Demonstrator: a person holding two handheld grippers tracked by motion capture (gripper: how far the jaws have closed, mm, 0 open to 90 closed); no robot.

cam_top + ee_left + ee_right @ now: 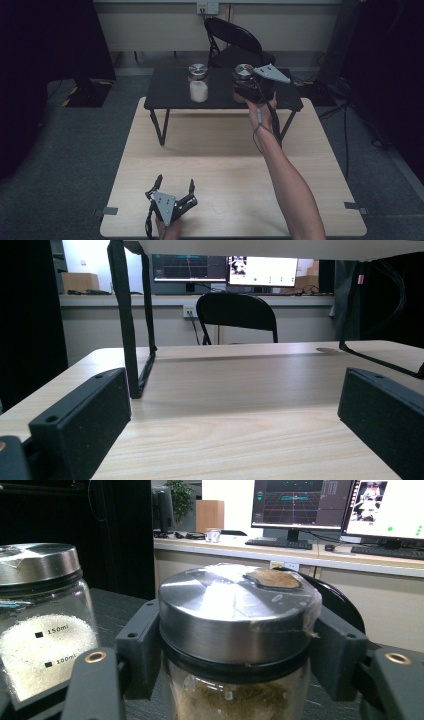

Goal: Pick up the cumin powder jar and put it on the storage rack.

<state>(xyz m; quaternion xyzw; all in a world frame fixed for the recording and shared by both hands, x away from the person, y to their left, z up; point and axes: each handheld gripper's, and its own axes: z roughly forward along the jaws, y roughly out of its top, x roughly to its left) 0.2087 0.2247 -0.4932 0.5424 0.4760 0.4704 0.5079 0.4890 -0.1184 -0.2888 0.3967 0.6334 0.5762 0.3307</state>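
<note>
A person sits at a light wooden table [220,150] with a gripper in each hand. A low black stand [175,92] sits at the table's far end, and two glass jars with metal lids stand or hang over its top.

The right gripper [245,90] reaches forward over the stand's right part. Its jaws are clamped on the brown jar [235,640], just under the lid, one jaw on each side. In the right gripper view the jar holds a brown, grainy powder, and clear tape runs across its lid. Whether the jar's base rests on the stand cannot be told.

The white jar [198,82] stands a short way to the left on the stand, apart from the brown jar and holding white grains.

The step in hand looks like placing or lifting the brown jar at the stand. To do it well, the jar should stay upright, the grip should stay level under the lid rim, and the move should keep clear of the white jar.

The left gripper [175,187] rests low near the table's near edge. Its jaws stand wide apart with nothing between them.
</note>
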